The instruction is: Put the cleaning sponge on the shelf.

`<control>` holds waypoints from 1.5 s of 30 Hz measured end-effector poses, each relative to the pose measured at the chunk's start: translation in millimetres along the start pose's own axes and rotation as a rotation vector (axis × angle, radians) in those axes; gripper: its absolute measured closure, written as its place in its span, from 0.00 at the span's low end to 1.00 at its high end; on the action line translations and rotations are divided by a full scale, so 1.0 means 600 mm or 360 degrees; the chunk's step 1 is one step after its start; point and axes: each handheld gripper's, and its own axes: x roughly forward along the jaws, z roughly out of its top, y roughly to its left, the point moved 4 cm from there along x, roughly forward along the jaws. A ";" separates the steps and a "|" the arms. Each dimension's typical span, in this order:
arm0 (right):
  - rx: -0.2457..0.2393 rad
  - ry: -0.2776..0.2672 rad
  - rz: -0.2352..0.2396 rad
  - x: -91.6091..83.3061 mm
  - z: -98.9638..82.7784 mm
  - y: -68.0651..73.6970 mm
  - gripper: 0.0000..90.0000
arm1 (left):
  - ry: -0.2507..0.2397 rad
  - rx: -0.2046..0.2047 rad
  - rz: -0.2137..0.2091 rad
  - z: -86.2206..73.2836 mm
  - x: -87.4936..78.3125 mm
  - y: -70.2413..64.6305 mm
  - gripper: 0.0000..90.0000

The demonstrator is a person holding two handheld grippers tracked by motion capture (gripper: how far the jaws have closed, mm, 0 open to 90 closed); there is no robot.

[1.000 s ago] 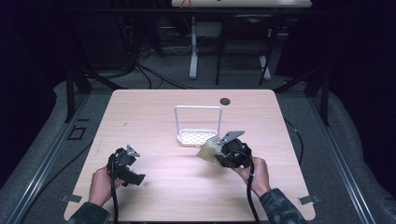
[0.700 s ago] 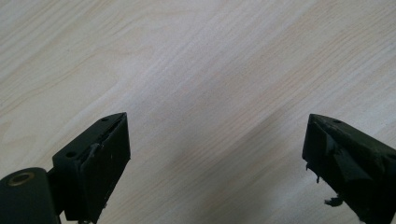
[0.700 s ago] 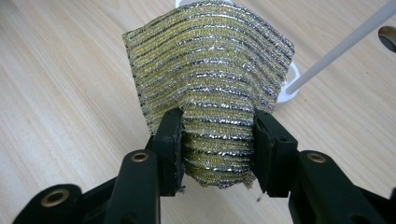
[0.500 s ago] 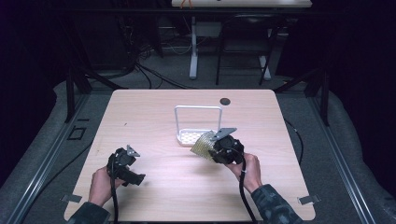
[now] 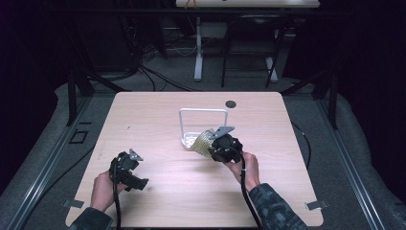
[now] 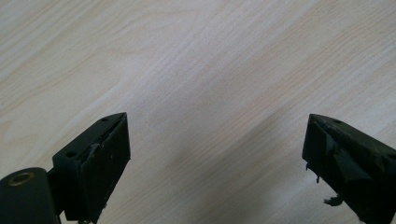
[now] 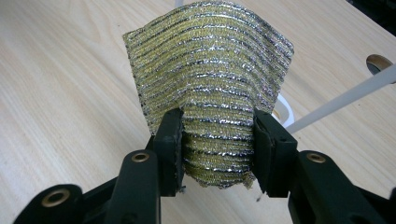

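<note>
A gold-and-silver striped scouring pad (image 7: 212, 88) is bent between the jaws of my right gripper (image 7: 217, 140), which is shut on it. In the high view the right gripper (image 5: 207, 145) holds the pad (image 5: 201, 141) just above the front edge of a white wire rack (image 5: 203, 112) near the table's middle. My left gripper (image 5: 136, 181) rests low at the front left, held in a hand. Its jaws (image 6: 215, 158) stand wide open over bare wood, nothing between them.
The light wooden table (image 5: 153, 120) has a dark round hole (image 5: 231, 103) near its far edge. The white rack's base (image 5: 190, 139) lies behind the pad. Dark floor, cables and table legs surround the table.
My right gripper has carried the pad leftward and slightly forward, closer to the rack's front. The left gripper has stayed in place.
</note>
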 end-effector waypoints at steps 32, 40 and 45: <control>0.0015 0.0049 -0.0138 0.064 0.029 0.001 0.65 | -0.0006 0.0002 0.0003 0.000 -0.001 0.000 0.09; 0.0074 0.0074 -0.0186 0.085 0.037 -0.006 0.64 | -0.0007 -0.0002 0.0002 -0.001 -0.001 0.000 0.09; 0.0115 0.0082 -0.0192 0.094 0.043 -0.010 0.64 | 0.0000 0.0004 -0.0004 -0.001 0.000 0.000 0.09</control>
